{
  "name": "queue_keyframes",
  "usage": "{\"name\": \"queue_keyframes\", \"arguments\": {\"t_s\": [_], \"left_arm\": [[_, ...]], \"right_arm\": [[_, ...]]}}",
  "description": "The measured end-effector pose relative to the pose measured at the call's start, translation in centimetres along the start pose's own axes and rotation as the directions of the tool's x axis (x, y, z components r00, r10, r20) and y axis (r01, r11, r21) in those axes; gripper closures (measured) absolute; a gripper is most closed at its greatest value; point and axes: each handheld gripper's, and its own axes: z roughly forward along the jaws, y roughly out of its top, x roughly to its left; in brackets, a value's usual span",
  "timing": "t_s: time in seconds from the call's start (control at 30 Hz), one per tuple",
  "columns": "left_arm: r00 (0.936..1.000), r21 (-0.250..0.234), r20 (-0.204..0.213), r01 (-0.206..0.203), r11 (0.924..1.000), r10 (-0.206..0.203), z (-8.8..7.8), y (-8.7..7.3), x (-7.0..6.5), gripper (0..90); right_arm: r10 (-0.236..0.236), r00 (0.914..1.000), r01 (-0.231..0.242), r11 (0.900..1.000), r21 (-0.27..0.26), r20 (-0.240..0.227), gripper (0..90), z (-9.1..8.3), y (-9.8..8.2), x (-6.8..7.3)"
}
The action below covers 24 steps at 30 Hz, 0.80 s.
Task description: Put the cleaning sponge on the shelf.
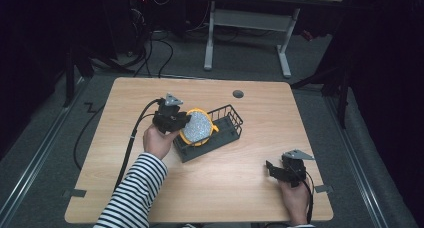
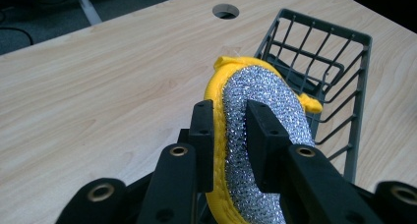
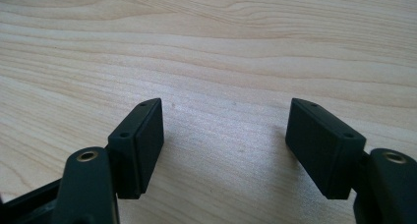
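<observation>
Pinching round silver-mesh, yellow-rimmed scrubber [image 2: 260,111] above wire basket [image 2: 344,71].

The left gripper [image 2: 230,130] has its two black jaws clamped on a round scrubber [image 2: 265,116], silver mesh with a yellow rim, held on edge above the wooden table [image 2: 98,86]; a dark wire basket [image 2: 339,62] stands just behind it, right of a cable hole [image 2: 225,11]

The wooden table [image 1: 210,188] has a round grommet hole [image 1: 238,94] near its far edge. Past it — on grey carpet [image 1: 250,63] — stand the white legs of a second desk [image 1: 284,50]. Black cables [image 1: 150,48] lie on the floor at far left, where the room turns dark.
</observation>
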Motion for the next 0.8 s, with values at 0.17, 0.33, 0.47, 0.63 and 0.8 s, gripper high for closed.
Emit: {"name": "queue_keyframes", "arguments": {"t_s": [0.17, 0.33, 0.47, 0.63, 0.8], "left_arm": [[0.9995, 0.012, 0.028, 0.012, 0.9998, -0.013, 0.0, -0.3, 0.1, 72.1], [0.9990, 0.021, 0.028, 0.034, 0.9992, -0.034, -0.2, -0.3, 0.5, 61.3], [0.9993, 0.003, -0.003, 0.038, 0.9993, -0.038, -0.8, -0.2, 0.5, 49.6], [0.9981, -0.031, -0.009, 0.060, 0.9977, -0.061, -1.7, -0.1, 1.0, 39.7], [0.9973, -0.049, -0.016, 0.071, 0.9963, -0.072, -2.6, -0.1, 1.5, 37.0]], "right_arm": [[-0.001, 1.0000, 0.001, 1.000, 0.001, 0.002, 30.6, 0.0, 0.0, 0.0], [-0.005, 1.0000, 0.005, 1.000, 0.002, 0.002, 30.5, 0.0, 0.0, 0.0], [-0.004, 1.0000, 0.004, 1.000, 0.002, 0.002, 30.5, 0.0, 0.0, 0.0], [-0.006, 1.0000, 0.006, 1.000, 0.002, 0.003, 30.5, 0.0, 0.0, 0.0], [-0.006, 1.0000, 0.006, 1.000, 0.002, 0.003, 30.5, 0.0, 0.0, 0.1]]}}
